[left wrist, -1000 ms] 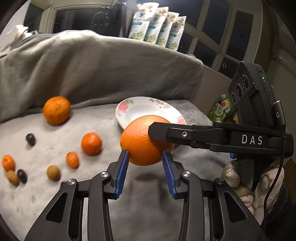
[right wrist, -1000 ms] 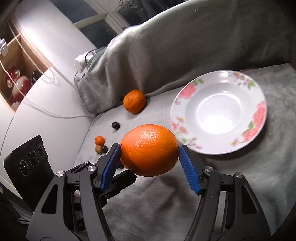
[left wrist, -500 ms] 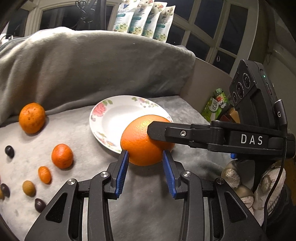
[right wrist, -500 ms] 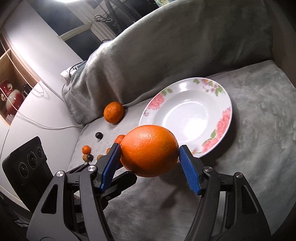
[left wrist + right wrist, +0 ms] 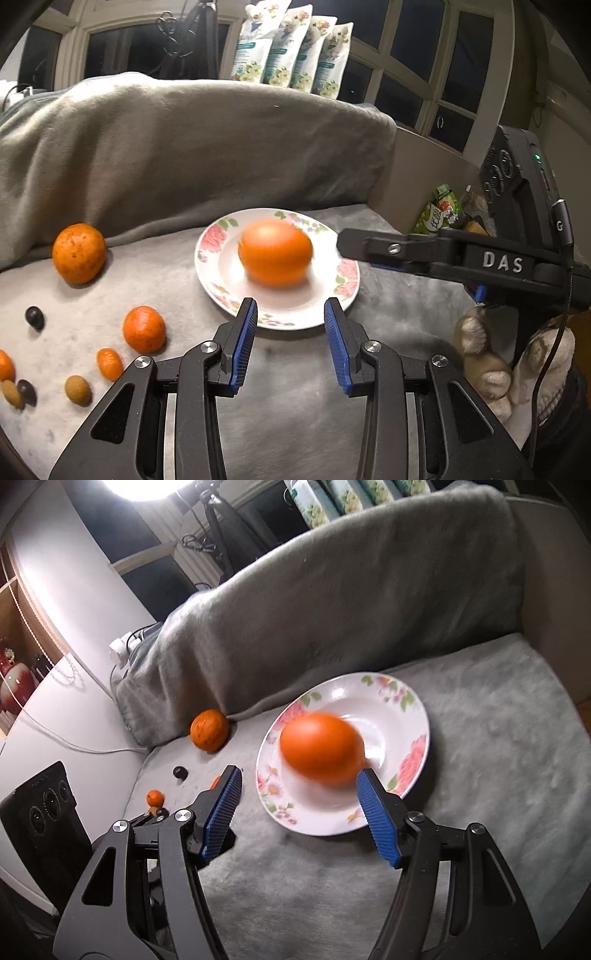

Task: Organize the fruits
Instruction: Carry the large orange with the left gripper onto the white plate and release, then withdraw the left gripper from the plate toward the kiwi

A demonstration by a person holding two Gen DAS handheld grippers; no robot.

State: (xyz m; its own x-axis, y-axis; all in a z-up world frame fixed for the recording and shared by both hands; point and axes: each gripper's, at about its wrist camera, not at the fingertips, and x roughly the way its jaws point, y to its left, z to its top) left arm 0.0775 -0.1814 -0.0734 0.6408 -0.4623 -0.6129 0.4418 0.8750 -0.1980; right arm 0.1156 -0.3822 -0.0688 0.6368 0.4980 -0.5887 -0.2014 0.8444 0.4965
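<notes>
Caught the big orange (image 5: 319, 749) smeared with blur right over the floral plate (image 5: 413, 709). Touching the dish or just above it, couldn't tell. Found the right gripper (image 5: 298, 775) spread wide, clutching nothing, fingertips flanking the fruit's near side. Saw the left gripper (image 5: 290, 306) parted too, empty, just short of the plate's near rim. Judged the orange firm, fairly heavy, waxy-skinned and round, so prone to rolling on that shallow dish. Reckoned it best held across its widest middle, squeezed gently. Noted, well apart on the grey blanket (image 5: 332, 387), a speckled orange (image 5: 78, 253) and a mandarin (image 5: 144, 328).
</notes>
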